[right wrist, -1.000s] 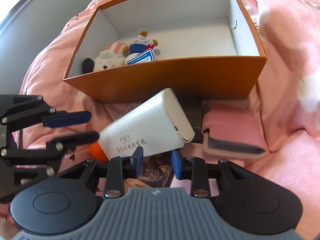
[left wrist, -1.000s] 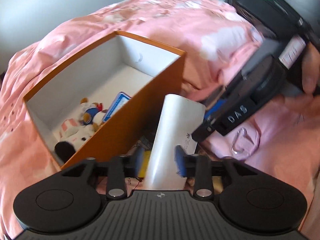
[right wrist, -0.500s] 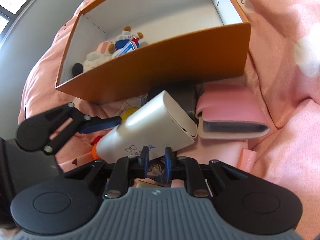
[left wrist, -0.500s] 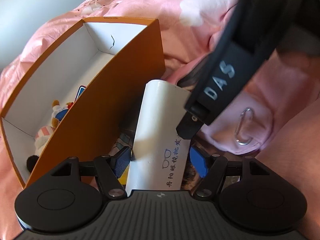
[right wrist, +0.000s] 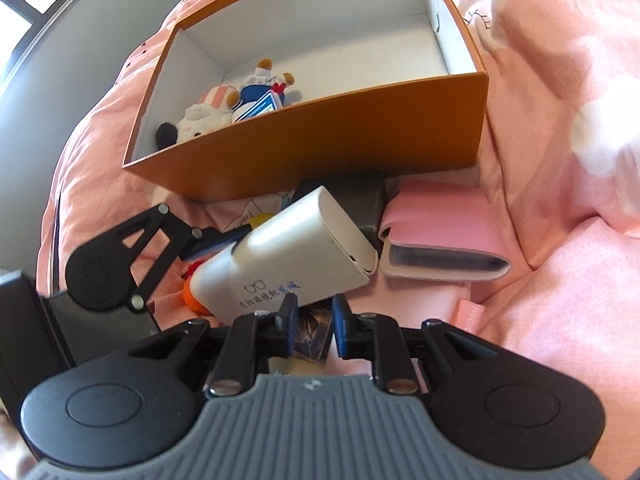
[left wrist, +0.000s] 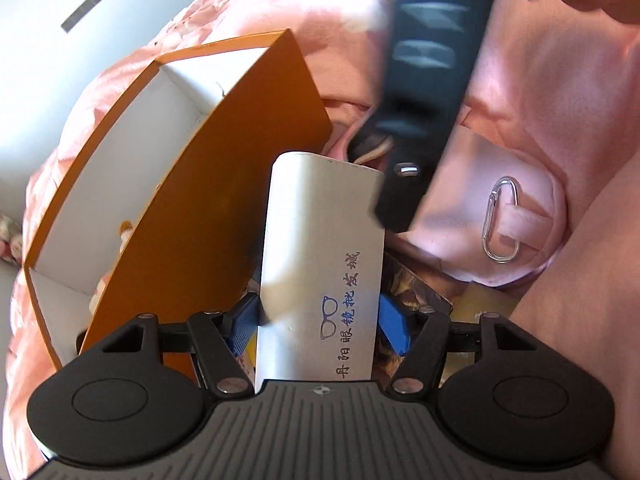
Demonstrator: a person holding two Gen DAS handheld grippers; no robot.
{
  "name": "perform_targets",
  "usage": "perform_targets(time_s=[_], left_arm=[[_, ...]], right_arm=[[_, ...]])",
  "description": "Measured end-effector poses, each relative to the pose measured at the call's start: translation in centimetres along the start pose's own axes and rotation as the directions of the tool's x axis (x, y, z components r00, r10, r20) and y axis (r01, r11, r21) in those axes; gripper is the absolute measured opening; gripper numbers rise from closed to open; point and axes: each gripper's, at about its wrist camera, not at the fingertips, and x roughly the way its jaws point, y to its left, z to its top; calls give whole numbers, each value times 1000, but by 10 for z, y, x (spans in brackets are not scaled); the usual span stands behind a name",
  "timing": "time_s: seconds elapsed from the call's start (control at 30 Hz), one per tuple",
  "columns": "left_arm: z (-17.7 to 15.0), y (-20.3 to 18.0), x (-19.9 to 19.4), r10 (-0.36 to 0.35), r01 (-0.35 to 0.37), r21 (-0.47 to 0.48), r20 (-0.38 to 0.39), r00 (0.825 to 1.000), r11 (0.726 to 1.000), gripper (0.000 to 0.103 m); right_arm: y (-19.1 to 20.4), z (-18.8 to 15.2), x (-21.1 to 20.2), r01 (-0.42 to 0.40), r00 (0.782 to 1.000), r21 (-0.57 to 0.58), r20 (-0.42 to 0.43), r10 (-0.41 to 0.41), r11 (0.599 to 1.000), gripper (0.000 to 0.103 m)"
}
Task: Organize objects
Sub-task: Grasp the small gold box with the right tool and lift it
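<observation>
Left gripper [left wrist: 318, 326]: we see its 2 blue pads spread wide on either side of the white glasses case [left wrist: 320, 264]. The jaws have just been opening, then narrowing slightly; the left pad looks to touch the case's edge, the right pad stands just clear.
Right gripper [right wrist: 313, 322]: its jaws stand narrow, having just closed down. We cannot tell if they nip the case's near edge or sit just under it.
Glasses case: directly ahead of the left gripper, lying along its fingers, tilted up over the clutter in front of the orange box [right wrist: 320, 152].
What changed: a second ago the left jaws were narrower around the case; now we sit lower and closer to it.
Meaning: we judge the case is passing to the left gripper, but no firm grip shows yet.
Box: beyond the case, already holding 2 plush toys [right wrist: 224, 108].
Nearby: a pink wallet [right wrist: 440, 244] right of the case.
</observation>
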Motion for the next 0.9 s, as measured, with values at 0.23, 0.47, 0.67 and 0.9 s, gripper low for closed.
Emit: perform_targets(time_s=[0.23,0.47,0.67,0.9], left_arm=[[-18,55,-46,-139,148,-274,53,989,950,74],[-33,79,-82,-153,184,-430,105,983,884,74],[-36,80,-92,-137,181,-469,127,982,865,74],[-39,82,-87,-138,185,-470,132,982,863,74]], right_arm=[[19,-12,12,-31,994,-279,-112,0,960,22],[48,-18,50,-97,966,-534,-253,-49,840,43],[65,-22,72,-106,935,-580,-335,-118,808,63],[79,-44,80,-147,903,-694,-386,-191,705,78]])
